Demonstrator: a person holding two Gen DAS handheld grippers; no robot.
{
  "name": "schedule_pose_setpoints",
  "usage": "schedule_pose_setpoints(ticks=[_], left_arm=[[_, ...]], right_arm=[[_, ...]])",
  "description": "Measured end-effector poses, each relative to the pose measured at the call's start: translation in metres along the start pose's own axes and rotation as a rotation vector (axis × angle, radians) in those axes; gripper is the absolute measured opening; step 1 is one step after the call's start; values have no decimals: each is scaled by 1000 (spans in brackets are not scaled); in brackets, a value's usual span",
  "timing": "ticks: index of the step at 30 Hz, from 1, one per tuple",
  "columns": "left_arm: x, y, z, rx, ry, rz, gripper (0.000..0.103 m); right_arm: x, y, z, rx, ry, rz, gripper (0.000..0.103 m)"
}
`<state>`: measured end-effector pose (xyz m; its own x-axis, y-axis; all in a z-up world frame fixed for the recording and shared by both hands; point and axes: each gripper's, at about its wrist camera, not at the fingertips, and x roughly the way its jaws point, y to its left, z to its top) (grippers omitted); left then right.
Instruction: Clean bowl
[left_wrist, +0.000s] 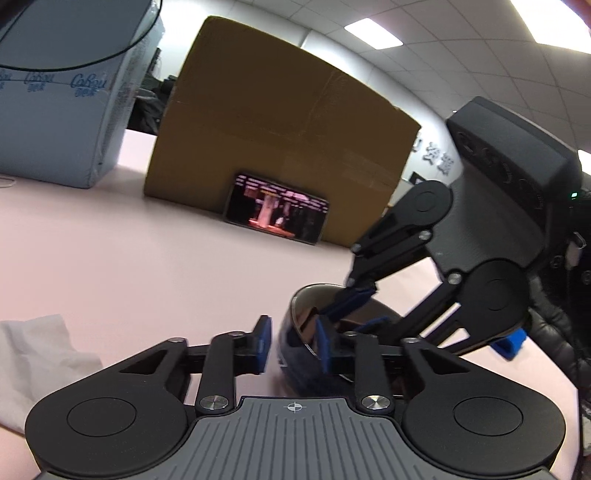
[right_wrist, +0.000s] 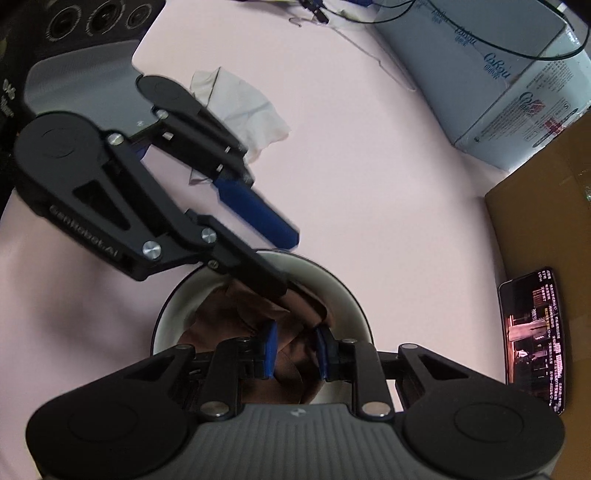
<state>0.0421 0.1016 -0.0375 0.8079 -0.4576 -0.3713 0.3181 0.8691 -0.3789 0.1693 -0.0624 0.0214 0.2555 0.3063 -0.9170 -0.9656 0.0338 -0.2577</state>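
A bowl, dark blue outside (left_wrist: 295, 354) and white inside (right_wrist: 332, 288), sits on the pink table. My left gripper (left_wrist: 293, 345) straddles its near rim, one blue pad outside and one inside, closed on the wall. In the right wrist view the left gripper (right_wrist: 269, 258) reaches in from the upper left. My right gripper (right_wrist: 295, 350) points down into the bowl and is shut on a brown cloth (right_wrist: 280, 343) that lies bunched inside. In the left wrist view the right gripper (left_wrist: 354, 310) dips into the bowl from the right.
A crumpled white tissue (right_wrist: 243, 107) lies on the table left of the bowl, also in the left wrist view (left_wrist: 33, 354). A cardboard box (left_wrist: 280, 136) stands behind with a lit phone (left_wrist: 277, 212) leaning on it. A wrapped pale-blue pack (left_wrist: 62, 107) and cables (right_wrist: 369, 51) lie further back.
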Motion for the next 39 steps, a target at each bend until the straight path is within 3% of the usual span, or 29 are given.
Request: schedule_pose_setpoints(ticks=[5, 8, 11, 24, 39], left_arm=[[0, -1, -1, -5, 1, -8, 19], [0, -1, -1, -6, 1, -9, 19], [0, -1, 0, -7, 2, -10, 20], [1, 2, 1, -12, 5, -12, 20], [0, 0, -1, -10, 7, -3, 20]], right_arm=[[-3, -2, -7, 20, 49, -31, 21], [-4, 5, -10, 11, 89, 6, 14], [-8, 8, -8, 11, 74, 40, 14], [-36, 8, -7, 38, 2, -19, 31], [7, 4, 10, 39, -25, 51, 36]])
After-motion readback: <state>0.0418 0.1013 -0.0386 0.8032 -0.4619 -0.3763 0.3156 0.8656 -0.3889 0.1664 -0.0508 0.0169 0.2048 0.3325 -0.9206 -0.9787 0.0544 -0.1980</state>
